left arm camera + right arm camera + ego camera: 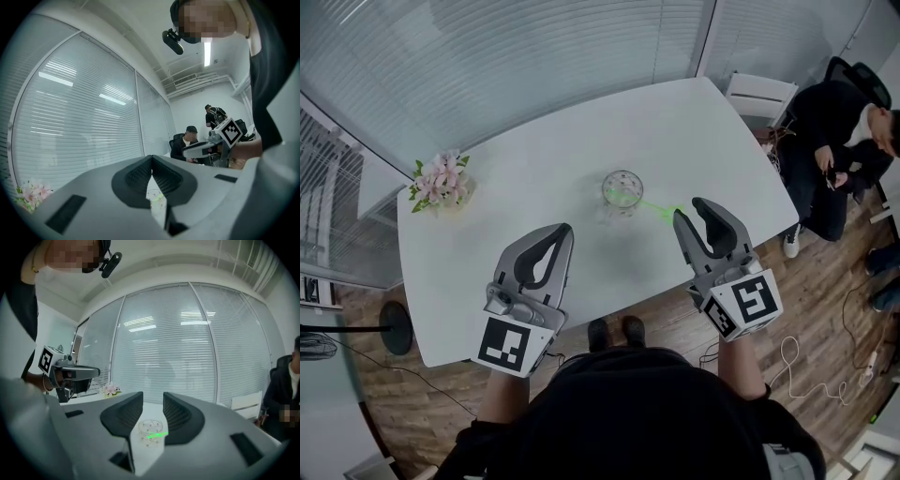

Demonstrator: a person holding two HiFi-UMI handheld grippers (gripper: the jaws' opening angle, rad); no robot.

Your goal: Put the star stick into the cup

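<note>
A clear glass cup [622, 191] stands near the middle of the white table [534, 159]. The green star stick [649, 205] has one end inside the cup and slants out over its right rim. Its outer end lies just ahead of my right gripper [692, 210]. That gripper is open, with nothing between its fingers. In the right gripper view the cup [152, 428] and the green stick [158, 434] show through the gap of the right gripper [153, 403]. My left gripper [563, 231] hovers left of the cup and near the table's front. The left gripper [151, 159] is shut and empty.
A small bunch of pink flowers [441, 181] sits at the table's left end. A white chair [759, 94] stands past the far right corner, and a seated person [834, 131] is to the right. Cables [806, 375] lie on the wooden floor.
</note>
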